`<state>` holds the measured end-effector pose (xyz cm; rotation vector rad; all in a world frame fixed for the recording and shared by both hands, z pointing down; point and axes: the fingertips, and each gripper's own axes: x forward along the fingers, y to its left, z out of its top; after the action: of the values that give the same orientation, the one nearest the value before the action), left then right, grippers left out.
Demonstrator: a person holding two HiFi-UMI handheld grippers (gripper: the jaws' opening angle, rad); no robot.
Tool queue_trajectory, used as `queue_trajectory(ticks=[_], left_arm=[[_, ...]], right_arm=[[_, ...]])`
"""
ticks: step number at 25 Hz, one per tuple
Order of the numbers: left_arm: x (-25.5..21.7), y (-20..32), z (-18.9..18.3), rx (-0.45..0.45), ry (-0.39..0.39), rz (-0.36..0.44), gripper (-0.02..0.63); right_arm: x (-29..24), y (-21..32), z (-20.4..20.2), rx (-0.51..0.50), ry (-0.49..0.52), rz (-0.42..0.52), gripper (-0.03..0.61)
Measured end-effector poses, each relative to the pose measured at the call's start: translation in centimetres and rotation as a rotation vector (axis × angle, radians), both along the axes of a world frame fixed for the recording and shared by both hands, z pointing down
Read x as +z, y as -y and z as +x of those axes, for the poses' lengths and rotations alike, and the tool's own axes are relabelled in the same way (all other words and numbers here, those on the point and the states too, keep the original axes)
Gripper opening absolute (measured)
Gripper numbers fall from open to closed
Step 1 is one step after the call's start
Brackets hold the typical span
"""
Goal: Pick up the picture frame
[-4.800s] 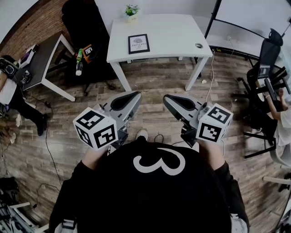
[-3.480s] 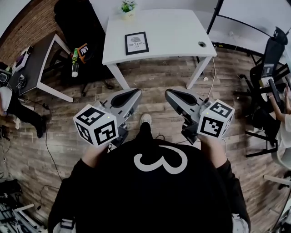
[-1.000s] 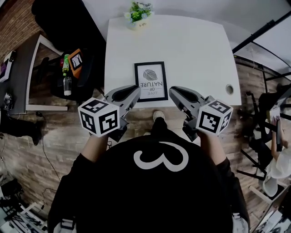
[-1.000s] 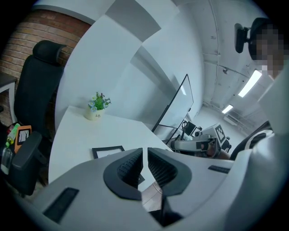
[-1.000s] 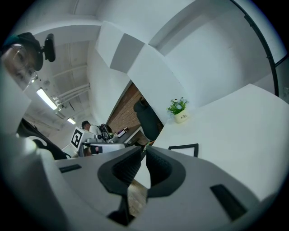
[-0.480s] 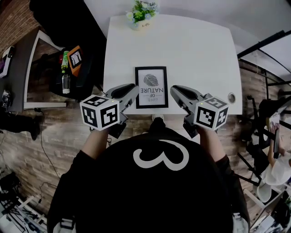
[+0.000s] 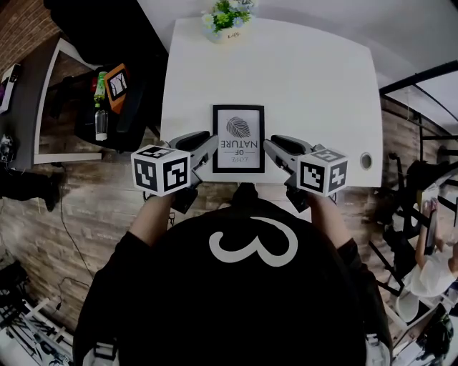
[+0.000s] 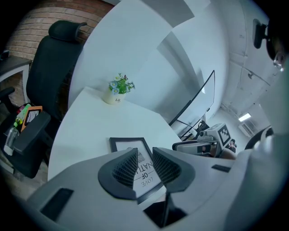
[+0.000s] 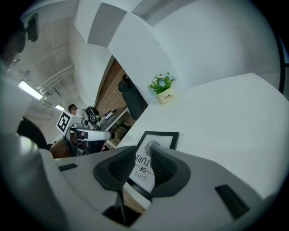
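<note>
Black-edged, the picture frame [image 7: 238,139] lies flat at the white table's [image 7: 315,86] near edge, its long axis running away from the person. It sits squarely between the left claw [image 7: 209,142] and right claw [image 7: 269,146], equally near; both have just been opening, jaws apart and empty.

A white table [image 7: 315,93] stands on a wood floor [image 7: 93,207]. A small potted plant [image 7: 230,16] sits at the table's far edge, and a round cable hole [image 7: 366,160] lies near its right edge. Left of the table is a black chair [image 8: 49,67], with a bottle [image 7: 100,127] and an orange-edged card [image 7: 117,81] on it. Further left of the table are a dark desk [image 7: 36,86] and a brick wall [image 7: 18,25].
</note>
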<state>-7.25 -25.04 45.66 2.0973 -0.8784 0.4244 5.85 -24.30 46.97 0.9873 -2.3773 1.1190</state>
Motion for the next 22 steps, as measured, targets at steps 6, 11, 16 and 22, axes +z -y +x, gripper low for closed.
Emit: queue_trajectory(ticks=[6, 11, 16, 22], left_arm=[[1.9, 0.4, 0.2, 0.001, 0.016, -0.041, 0.095], [4.1, 0.7, -0.1, -0.002, 0.052, -0.084, 0.106], [6.2, 0.9, -0.2, -0.003, 0.074, -0.127, 0.109], [8.0, 1.2, -0.2, 0.004, 0.104, -0.151, 0.109]], right_arm=[[2.4, 1.0, 0.6, 0.013, -0.038, -0.058, 0.115], [4.7, 1.4, 0.3, 0.0, -0.068, -0.112, 0.123], [6.6, 1.6, 0.3, -0.008, -0.094, -0.153, 0.127], [8.1, 1.9, 0.2, -0.026, -0.122, -0.174, 0.133]])
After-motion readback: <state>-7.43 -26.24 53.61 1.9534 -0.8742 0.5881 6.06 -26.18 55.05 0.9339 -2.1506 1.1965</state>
